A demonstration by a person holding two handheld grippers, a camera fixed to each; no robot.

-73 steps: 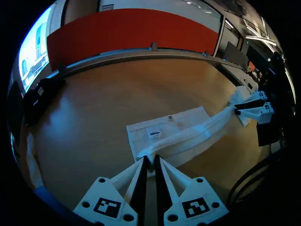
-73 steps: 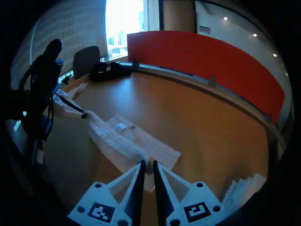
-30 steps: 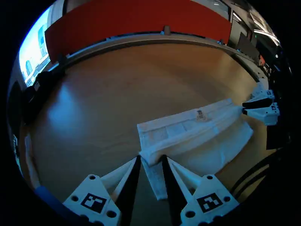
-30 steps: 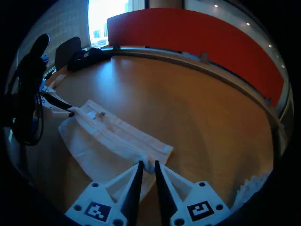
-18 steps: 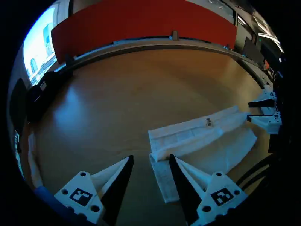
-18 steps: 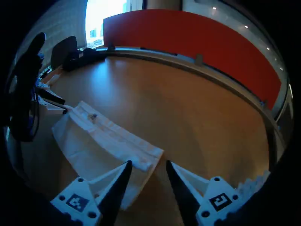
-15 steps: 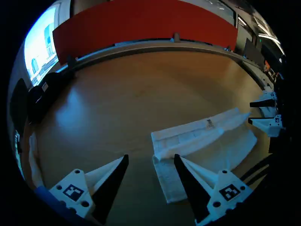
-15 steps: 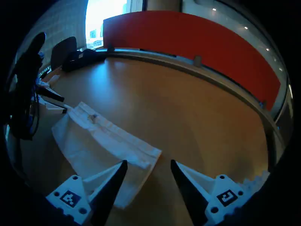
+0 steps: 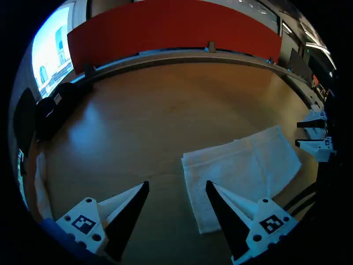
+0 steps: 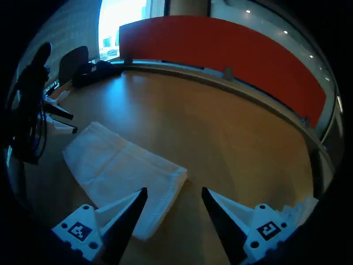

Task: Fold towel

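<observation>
One folded towel [image 9: 242,168], flat between spread left tool [image 9: 176,182], right tool [image 10: 174,189]

1 folded towel [image 9: 247,168], 2 grippers [image 9: 176,183] [image 10: 174,189], 1 table [image 9: 145,110], 1 red panel [image 9: 176,26]

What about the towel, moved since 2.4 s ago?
Yes. The towel, then stretched in the air between both grippers, has come down flat and folded onto the wooden table; left gripper and right gripper are open.
</observation>
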